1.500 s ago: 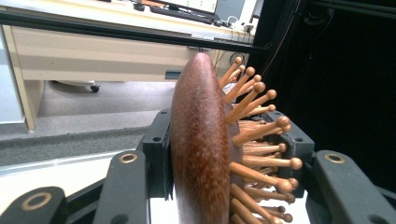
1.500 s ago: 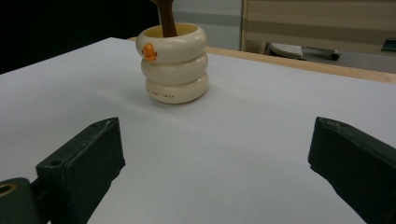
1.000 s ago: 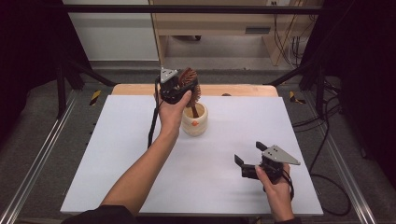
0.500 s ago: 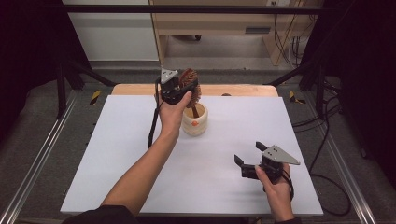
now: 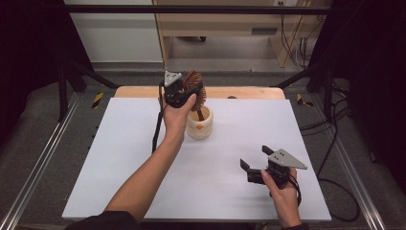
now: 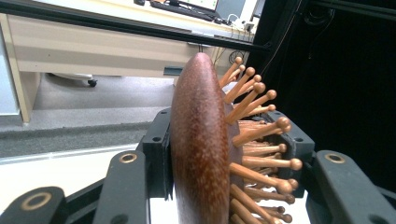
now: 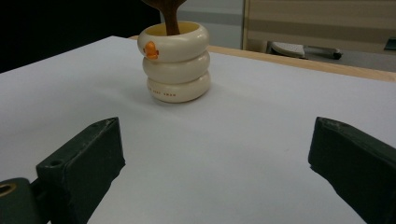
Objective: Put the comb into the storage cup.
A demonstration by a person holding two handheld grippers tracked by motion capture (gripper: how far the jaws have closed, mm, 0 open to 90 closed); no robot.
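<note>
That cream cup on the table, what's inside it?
The handle of a wooden hairbrush stands in the cup, its bristled head above the rim, clamped by the left gripper. The handle's lower end and the cup's bottom are hidden by its wall.

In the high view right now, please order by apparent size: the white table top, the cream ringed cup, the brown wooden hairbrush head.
1. White table top, by far the largest.
2. Cream ringed cup and brown wooden hairbrush head: they look alike, with the left gripper covering part of the brush.

Laboratory recording bay: a white-topped table [image 5: 119, 158] enclosed by a black metal frame [image 5: 201, 8], with cables [image 5: 330, 143] trailing over grey carpet [image 5: 38, 139] and a wooden workbench [image 5: 225, 28] behind.
</note>
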